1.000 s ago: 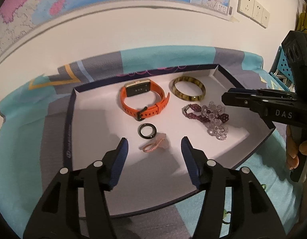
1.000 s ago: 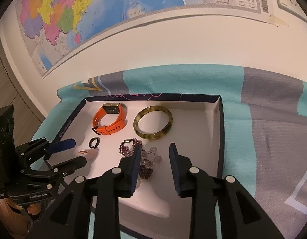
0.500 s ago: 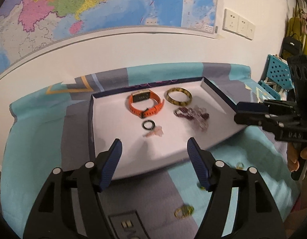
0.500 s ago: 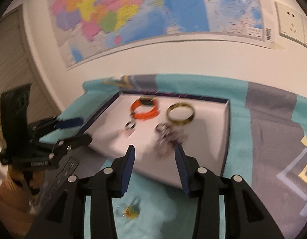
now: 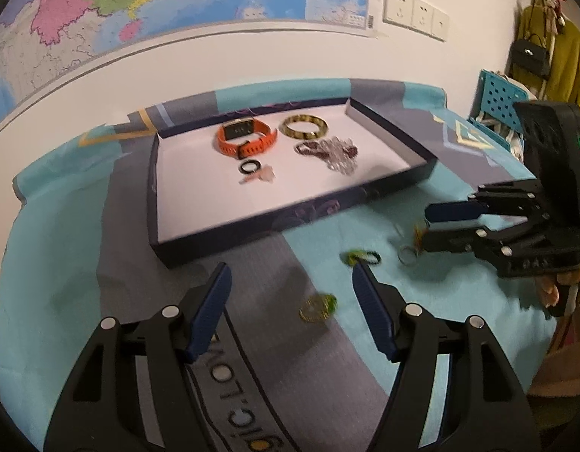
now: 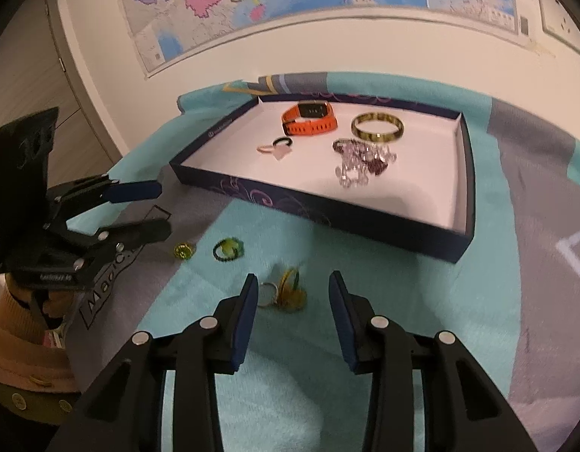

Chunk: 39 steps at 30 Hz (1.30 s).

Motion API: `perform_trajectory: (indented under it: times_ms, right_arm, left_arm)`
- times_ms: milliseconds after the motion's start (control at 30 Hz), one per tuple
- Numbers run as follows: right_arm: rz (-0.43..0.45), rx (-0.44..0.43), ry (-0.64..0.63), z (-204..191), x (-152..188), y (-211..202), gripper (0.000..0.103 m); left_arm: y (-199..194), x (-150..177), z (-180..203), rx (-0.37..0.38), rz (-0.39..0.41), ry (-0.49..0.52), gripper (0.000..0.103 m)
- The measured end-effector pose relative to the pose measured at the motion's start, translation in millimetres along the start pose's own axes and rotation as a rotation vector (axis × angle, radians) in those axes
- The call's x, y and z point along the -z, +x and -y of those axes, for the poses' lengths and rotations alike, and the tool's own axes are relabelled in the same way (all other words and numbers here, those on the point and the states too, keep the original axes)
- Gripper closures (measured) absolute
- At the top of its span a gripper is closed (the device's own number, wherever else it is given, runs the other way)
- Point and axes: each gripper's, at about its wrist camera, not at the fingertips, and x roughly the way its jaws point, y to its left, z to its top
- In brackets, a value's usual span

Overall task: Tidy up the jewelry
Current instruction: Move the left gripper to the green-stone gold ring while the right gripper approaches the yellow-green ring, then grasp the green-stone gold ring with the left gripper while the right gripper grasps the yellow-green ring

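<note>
A dark blue tray (image 5: 290, 211) (image 6: 327, 207) holds an orange watch (image 5: 246, 137), a tortoiseshell bangle (image 5: 304, 127), a purple beaded bracelet (image 5: 329, 152), a black ring (image 5: 249, 167) and a pink ring (image 5: 263, 177). Loose rings lie on the cloth before it. My left gripper (image 5: 291, 290) (image 6: 158, 207) hovers open over a gold-green ring (image 5: 318, 307) (image 6: 184, 250). A green-black ring (image 5: 361, 256) (image 6: 228, 249) lies further right. My right gripper (image 6: 293, 293) (image 5: 440, 222) has its jaws closing, untouched, above a cluster of silver, gold and green rings (image 6: 286, 293).
A teal and grey cloth (image 6: 403, 339) covers the table, with printed lettering (image 5: 244, 395) under my left gripper. The white wall with a map (image 5: 176, 7) stands right behind the tray. A blue perforated crate (image 5: 501, 94) sits off the table's right end.
Both grippers have drawn back from over the tray to the cloth in front of it. The loose rings have come into view. Both pairs of jaws stand a little wider than before.
</note>
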Motion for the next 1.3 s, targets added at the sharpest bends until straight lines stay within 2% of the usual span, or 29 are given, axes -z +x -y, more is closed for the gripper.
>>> perform_trajectory:
  times_ms: [133,200,367,700,867,1300]
  right_arm:
    - [-0.006,-0.006,0.012,0.1,2.2,1.7,0.075]
    - [-0.008,-0.006,0.016,0.9,1.9,2.9,0.076]
    - [-0.009,-0.014,0.027,3.6,2.9,4.5,0.089]
    - [0.007,-0.029,0.057,12.3,4.1,0.9,0.092]
    - [0.013,-0.029,0.073,16.8,4.8,-1.2,0.094]
    - [0.025,-0.024,0.087,19.1,7.3,-5.6,0.094]
  left_arm:
    - [1.3,9.0,6.0,0.028,-0.021,0.007,0.04]
    - [3.5,12.6,8.3,0.041,-0.034,0.002,0.045]
    - [11.0,16.1,10.7,0.076,-0.065,-0.012,0.059]
    - [23.2,16.5,16.9,0.074,-0.098,-0.011,0.069]
    - [22.7,16.0,14.3,0.068,-0.096,-0.024,0.079]
    - [20.0,16.8,14.7,0.059,-0.088,-0.035,0.082]
